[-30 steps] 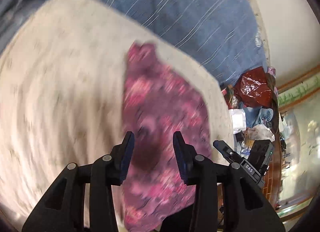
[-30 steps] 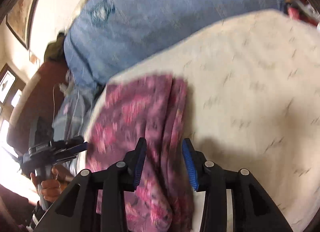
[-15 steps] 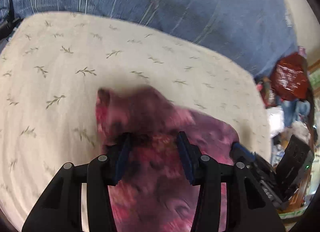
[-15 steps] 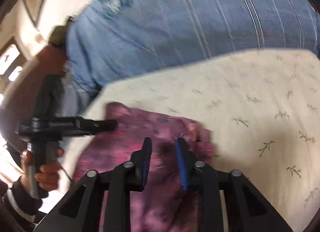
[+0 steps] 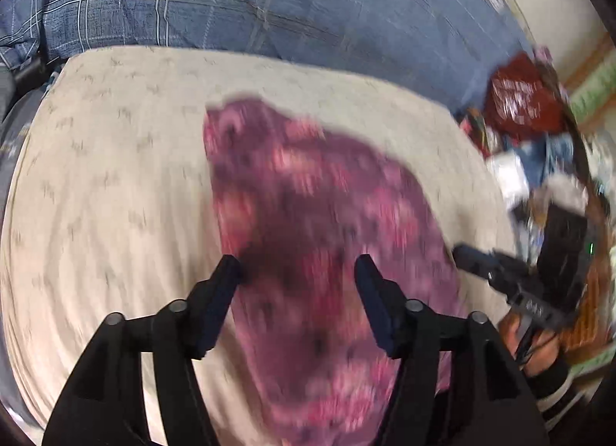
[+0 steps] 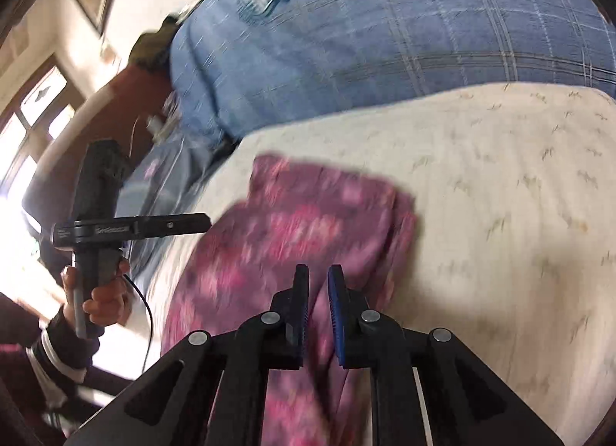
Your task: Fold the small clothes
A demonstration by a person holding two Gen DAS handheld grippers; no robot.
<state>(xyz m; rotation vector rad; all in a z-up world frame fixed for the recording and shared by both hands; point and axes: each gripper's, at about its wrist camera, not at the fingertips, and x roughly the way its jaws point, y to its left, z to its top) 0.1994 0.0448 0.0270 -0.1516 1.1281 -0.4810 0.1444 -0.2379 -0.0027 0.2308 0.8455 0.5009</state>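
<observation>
A small pink and purple patterned garment lies on a cream cushion; it also shows in the right wrist view. My left gripper is open, its fingers spread above the garment and holding nothing. My right gripper has its jaws nearly closed with a narrow gap, just above the garment's near part; no cloth shows between them. The right gripper also shows at the right edge of the left wrist view, and the left gripper at the left of the right wrist view. Both views are motion-blurred.
A blue checked pillow lies behind the cushion, also in the right wrist view. A red bag and clutter sit to the right. A window and dark wood furniture are at the left.
Both grippers have lifted back off the garment. The left jaws have opened wider. The right jaws have narrowed further. The garment lies spread a little longer on the cushion.
</observation>
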